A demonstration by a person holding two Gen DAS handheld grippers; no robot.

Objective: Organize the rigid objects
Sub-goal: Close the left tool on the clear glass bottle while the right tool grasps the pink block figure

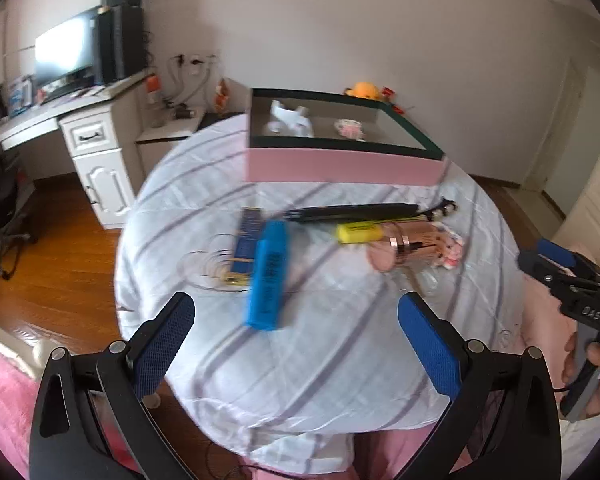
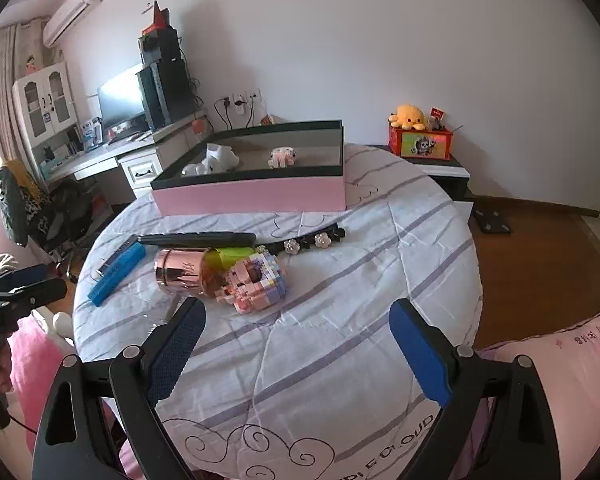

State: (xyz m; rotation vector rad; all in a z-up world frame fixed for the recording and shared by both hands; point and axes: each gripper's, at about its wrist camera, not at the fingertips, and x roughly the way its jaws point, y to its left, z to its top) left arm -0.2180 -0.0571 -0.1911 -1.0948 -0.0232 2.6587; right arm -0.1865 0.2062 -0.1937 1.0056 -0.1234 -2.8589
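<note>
Both claws gaped wide, empty — left gripper (image 1: 296, 312) above blue highlighter (image 1: 269, 276), right gripper (image 2: 298, 320) near block toy (image 2: 256, 280); pink box (image 2: 252, 196) at table's far edge.

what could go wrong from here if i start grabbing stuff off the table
1. The rose-gold jar lies on its side against the pink block figure; a nudge may roll it or break blocks off.
2. The yellow highlighter sits tight between the jar and the black remote, so open jaws may catch a neighbour.
3. The blue highlighter lies partly over a dark blue box, which could drag along when lifting.
</note>
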